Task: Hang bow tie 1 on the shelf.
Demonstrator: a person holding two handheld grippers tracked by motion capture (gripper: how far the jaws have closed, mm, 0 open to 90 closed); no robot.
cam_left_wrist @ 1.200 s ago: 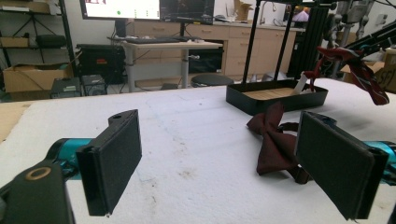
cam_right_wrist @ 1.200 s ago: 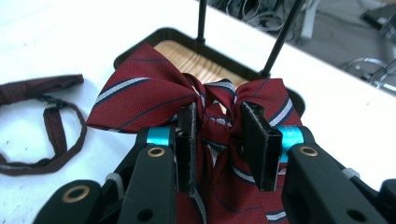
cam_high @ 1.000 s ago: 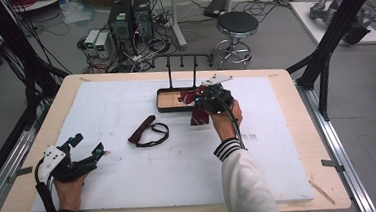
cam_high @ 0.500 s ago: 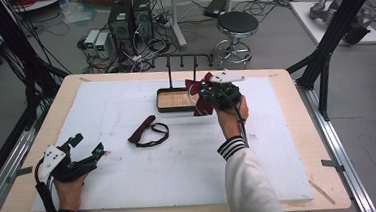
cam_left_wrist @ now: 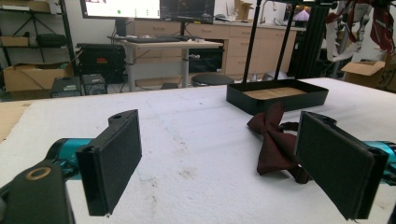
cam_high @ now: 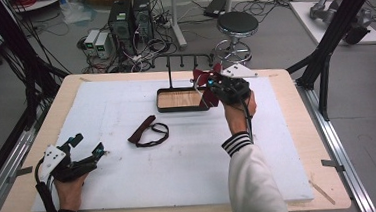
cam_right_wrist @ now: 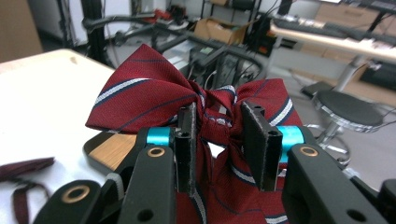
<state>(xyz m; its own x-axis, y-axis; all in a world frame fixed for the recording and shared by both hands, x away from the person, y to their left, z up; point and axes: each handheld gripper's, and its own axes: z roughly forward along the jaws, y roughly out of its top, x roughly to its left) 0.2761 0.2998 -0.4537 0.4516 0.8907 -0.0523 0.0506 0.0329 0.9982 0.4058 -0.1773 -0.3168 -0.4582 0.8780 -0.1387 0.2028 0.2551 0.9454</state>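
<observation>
While the right hand-held gripper (cam_high: 213, 86) stood above the far centre of the bench (cam_high: 289, 144), its jaws were closed on the knot of a red striped bow tie (cam_right_wrist: 154, 100), the wings spreading to either side of the pads in the right gripper view. Gripping at the knot appeared deliberate: it kept both wings free and let the strap hang clear below. The tie was held in the air just at the 3 o'clock end of the black tray (cam_high: 181, 99), close beside the hook rack (cam_high: 182, 61) that rises from the tray's far side, which suggested it was meant for a hook.

The left hand-held gripper (cam_high: 86, 147) rested near the 8 o'clock corner of the bench, jaws wide apart and holding nothing. In its own view the dark maroon bow tie (cam_left_wrist: 275, 137) lay on the white pad just ahead of the pads, untouched. On the bench that second tie sat at 12 o'clock to 1 o'clock from the left hand-held gripper and well apart from the tray.

Open room was ample across the white pad's near and 3 o'clock portions. The tight spots were judged to be the tray's raised rim and the rack's upright, both close to the held tie.
</observation>
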